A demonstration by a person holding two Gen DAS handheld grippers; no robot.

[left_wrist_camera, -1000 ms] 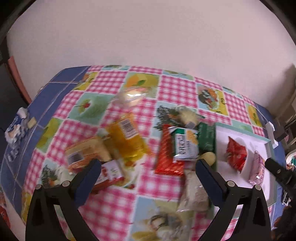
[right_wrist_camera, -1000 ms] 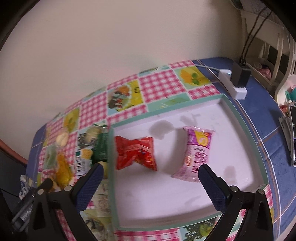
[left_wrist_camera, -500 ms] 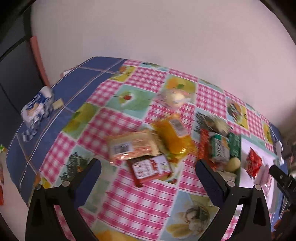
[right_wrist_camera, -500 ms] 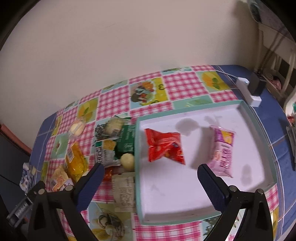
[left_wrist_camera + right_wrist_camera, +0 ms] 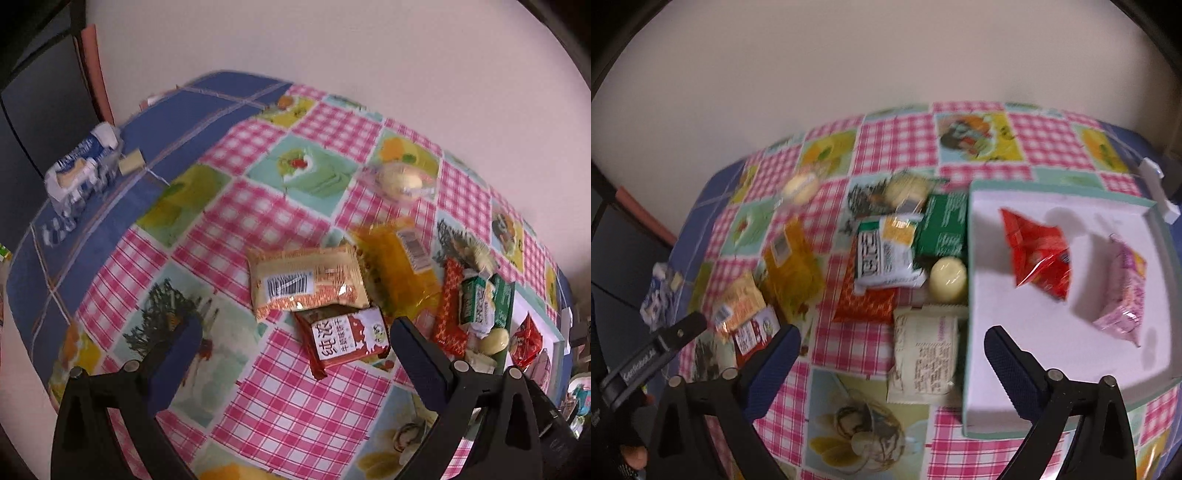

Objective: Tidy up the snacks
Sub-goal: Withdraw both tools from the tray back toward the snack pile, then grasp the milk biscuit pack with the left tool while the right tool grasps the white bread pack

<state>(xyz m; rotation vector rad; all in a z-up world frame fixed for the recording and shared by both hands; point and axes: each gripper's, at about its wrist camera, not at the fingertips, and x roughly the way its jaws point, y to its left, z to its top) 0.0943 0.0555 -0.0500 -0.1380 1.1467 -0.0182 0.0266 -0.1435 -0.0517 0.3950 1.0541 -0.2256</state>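
Note:
Several snack packets lie on the checked tablecloth. In the left wrist view a red-and-white packet lies just beyond my open left gripper, below an orange noodle packet and a yellow bag. In the right wrist view my right gripper hangs over a cream packet beside the white tray; its jaws are closing, wide apart, and press on nothing. A red bag and a pink bag lie in the tray. A white-green packet rests on an orange one.
A blue-white packet sits on the blue cloth at the far left edge. A white power strip lies behind the tray. A round yellow sweet and a green packet lie against the tray's left wall. A pale wall stands behind the table.
Both grippers have swung left across the table. The left view now centres on the noodle and red-white packets; the right view has left the tray's middle for the packets beside it.

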